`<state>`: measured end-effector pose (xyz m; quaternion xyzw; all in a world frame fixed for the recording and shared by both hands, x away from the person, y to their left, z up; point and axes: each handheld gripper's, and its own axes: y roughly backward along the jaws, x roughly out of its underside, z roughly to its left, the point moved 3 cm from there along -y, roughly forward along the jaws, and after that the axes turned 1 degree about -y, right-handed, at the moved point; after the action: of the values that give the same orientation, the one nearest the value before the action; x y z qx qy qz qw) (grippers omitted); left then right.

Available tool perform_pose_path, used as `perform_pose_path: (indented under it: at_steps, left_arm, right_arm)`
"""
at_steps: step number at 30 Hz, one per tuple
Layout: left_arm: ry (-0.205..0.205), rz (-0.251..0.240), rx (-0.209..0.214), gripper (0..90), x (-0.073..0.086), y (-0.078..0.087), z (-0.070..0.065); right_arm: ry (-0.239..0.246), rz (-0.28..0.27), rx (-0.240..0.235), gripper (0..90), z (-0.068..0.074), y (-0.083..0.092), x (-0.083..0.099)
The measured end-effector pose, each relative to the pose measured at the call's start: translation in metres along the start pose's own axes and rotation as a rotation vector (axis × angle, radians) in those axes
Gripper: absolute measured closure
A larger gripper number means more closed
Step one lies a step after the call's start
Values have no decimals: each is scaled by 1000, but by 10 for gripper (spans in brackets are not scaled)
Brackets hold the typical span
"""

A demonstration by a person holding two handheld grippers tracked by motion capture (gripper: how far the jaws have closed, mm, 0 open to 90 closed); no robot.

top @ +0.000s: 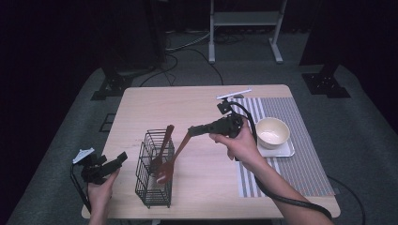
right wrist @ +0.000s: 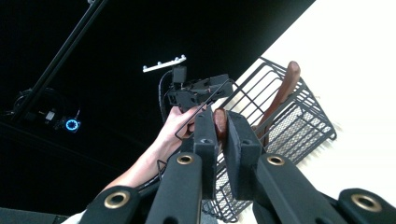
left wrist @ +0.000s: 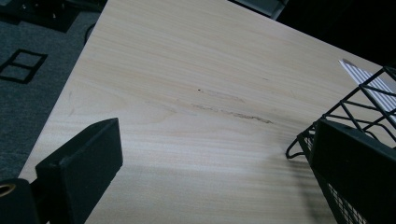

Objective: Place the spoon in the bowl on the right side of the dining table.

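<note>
Dark room, wooden table; we read no writing anywhere. Right gripper clamps the reddish spatula, its blade inside the wire basket. Left gripper gapes beside the basket.

Far-left half of table is bare, free passage. Wire basket with two utensils blocks near-left; bowl on tray blocks right edge.

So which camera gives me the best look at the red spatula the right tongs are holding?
The high view: the red spatula shows whole, its handle in the right tongs, its blade down in the wire basket. The right gripper view shows just a bit of handle pinched between the pads. The left gripper view gives basket wire.
</note>
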<state>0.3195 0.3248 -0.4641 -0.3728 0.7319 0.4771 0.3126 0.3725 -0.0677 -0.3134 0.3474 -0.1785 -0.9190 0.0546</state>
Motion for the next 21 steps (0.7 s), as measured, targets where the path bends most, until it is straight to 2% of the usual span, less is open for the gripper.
perform_pose_path:
  at_steps: [21]
  left_arm:
    - [-1, -3, -2, 17, 0, 0, 0]
  right_arm:
    - [-45, -22, 8, 831, -19, 26, 8]
